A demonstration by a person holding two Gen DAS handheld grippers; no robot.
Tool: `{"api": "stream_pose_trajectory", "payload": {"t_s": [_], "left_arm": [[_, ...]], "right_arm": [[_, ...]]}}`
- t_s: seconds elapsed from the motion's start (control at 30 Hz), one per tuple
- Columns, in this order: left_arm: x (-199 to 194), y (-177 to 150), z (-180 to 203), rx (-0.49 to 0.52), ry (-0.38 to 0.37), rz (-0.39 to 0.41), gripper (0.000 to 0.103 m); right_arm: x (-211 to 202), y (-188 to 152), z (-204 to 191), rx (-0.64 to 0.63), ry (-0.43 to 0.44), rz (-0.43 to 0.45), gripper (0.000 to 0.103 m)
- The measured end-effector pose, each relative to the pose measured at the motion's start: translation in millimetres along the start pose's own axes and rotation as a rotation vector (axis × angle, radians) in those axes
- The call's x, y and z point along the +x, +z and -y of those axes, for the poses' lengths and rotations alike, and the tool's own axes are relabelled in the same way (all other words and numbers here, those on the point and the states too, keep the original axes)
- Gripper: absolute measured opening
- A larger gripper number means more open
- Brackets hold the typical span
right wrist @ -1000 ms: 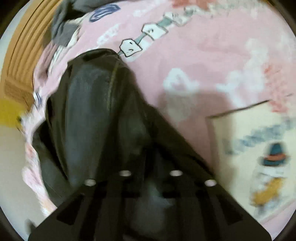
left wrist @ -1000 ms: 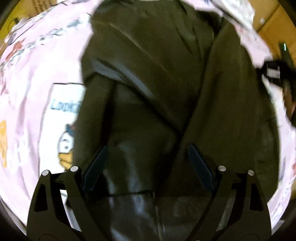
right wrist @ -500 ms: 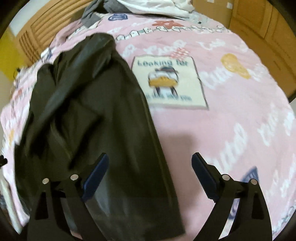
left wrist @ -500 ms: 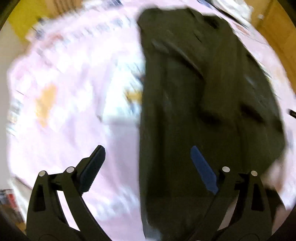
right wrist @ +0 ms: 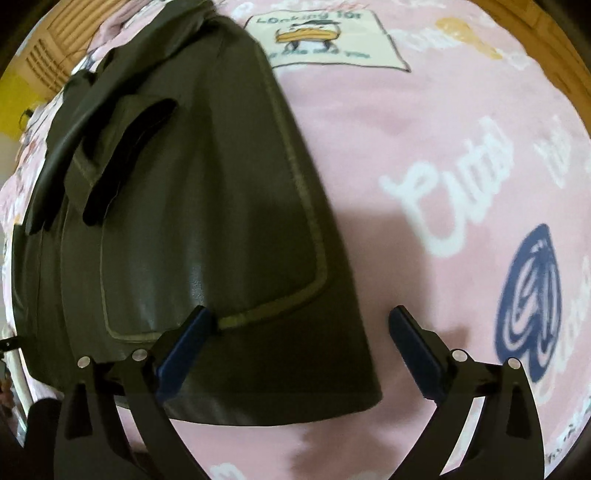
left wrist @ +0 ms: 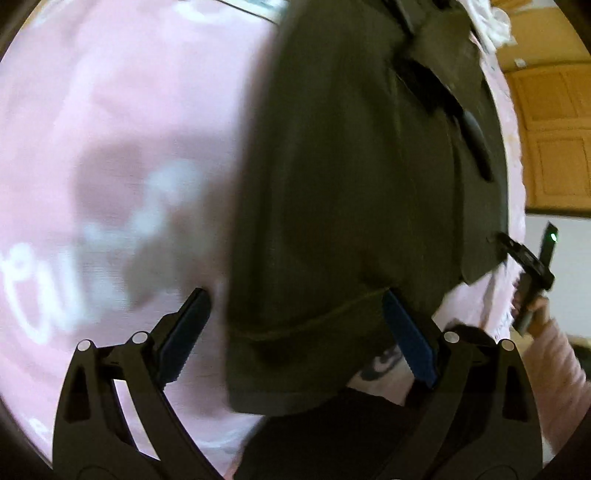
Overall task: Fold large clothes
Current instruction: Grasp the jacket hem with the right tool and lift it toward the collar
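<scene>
A dark olive leather-like coat (left wrist: 362, 177) lies lengthwise on the pink blanket (left wrist: 110, 129). My left gripper (left wrist: 295, 306) hangs open over its lower hem; the hem's left edge lies between the jaws, and neither pad presses on it. In the right wrist view the coat (right wrist: 192, 206) fills the left half, with a stitched pocket outline. My right gripper (right wrist: 299, 317) is above the coat's lower right corner. Its jaws are opening, with the hem lying loose beneath them. A hand in a pink sleeve (left wrist: 554, 343) shows at the right edge of the left wrist view.
The blanket (right wrist: 424, 129) has white lettering, a cream cartoon panel (right wrist: 325, 37) and a dark blue print (right wrist: 532, 306). Wooden cabinet doors (left wrist: 554, 147) stand beyond the bed. A slatted wooden headboard (right wrist: 48, 62) is at the far left. White cloth (left wrist: 491, 22) lies past the coat's top.
My right gripper, shut on the coat a second ago, has let go and opened wide. Both grippers have travelled down the coat to its hem. The coat now lies flat.
</scene>
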State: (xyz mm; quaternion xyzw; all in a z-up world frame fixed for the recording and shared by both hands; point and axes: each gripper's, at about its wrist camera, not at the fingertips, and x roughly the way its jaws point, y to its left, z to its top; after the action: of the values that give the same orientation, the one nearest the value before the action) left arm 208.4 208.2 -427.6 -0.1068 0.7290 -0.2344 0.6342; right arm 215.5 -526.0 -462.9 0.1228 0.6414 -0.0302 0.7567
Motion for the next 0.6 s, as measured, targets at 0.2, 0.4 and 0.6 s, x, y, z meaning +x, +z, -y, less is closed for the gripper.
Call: {"api": "stream_pose_trajectory", "payload": {"t_s": [0.2, 0.4, 0.6], "left_arm": [[16.4, 12.4, 0.9, -0.021, 0.009, -0.046, 0.097], [15.1, -0.3, 33.2, 0.022, -0.054, -0.065, 0.096], [40.2, 9.9, 52.6, 0.023, 0.028, -0.095, 0.058]], "right_arm": [[13.3, 6.9, 8.6, -0.021, 0.058, -0.031, 0.096], [8.4, 3.3, 6.9, -0.121, 0.162, -0.06, 0.094], [10.0, 0.7, 3.7, -0.177, 0.106, -0.073, 0.072]]}}
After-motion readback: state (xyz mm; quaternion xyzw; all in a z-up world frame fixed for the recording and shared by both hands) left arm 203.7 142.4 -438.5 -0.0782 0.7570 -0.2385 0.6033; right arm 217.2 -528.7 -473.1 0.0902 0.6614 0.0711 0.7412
